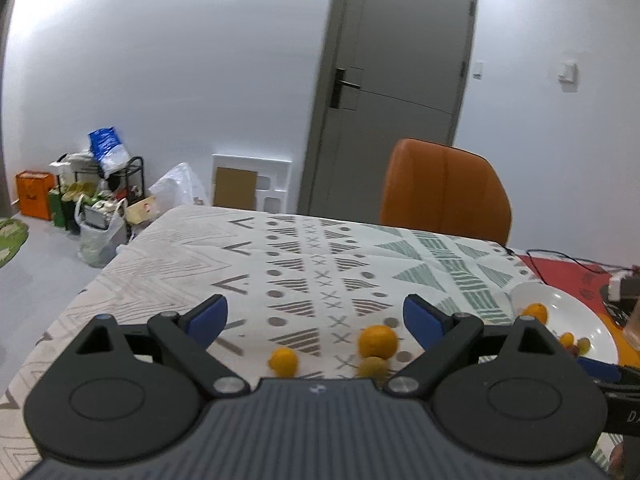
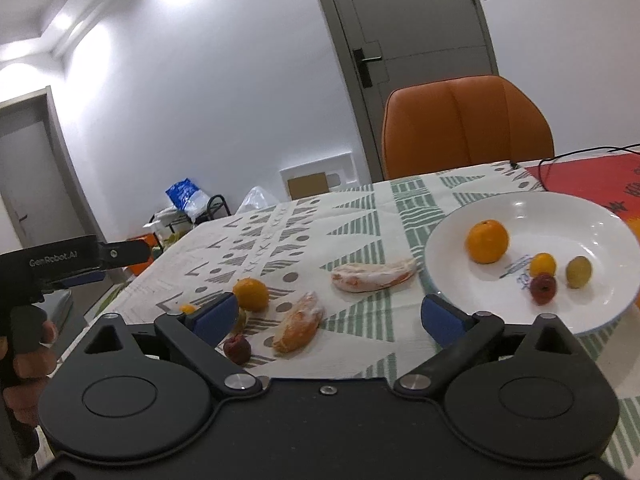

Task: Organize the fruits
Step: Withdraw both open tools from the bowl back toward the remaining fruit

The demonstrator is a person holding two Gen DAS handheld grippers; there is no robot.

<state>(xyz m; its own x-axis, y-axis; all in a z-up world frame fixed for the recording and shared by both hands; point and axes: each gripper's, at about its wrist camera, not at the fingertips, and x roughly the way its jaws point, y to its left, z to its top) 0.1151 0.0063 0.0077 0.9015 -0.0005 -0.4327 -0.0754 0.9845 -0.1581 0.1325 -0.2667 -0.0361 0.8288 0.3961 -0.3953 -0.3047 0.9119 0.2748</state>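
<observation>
- Fruit lies in two groups on the patterned tablecloth [image 2: 360,216]: loose pieces at left, others in the white plate [image 2: 592,216] at right.
- In the plate: an orange [image 2: 487,241], a small yellow fruit [image 2: 543,265], a green fruit [image 2: 579,271] and a dark red fruit [image 2: 543,288].
- On the cloth: a second orange [image 2: 251,294], two peeled citrus segments [image 2: 374,276] [image 2: 298,326] and a dark red fruit [image 2: 237,349].
- Left gripper [image 1: 315,318]: jaws wide, nothing between them, above the cloth near the loose fruit.
- Right gripper [image 2: 327,316]: jaws wide, empty, just beside the plate rim.
- An orange chair [image 2: 466,124] stands behind the table.
</observation>
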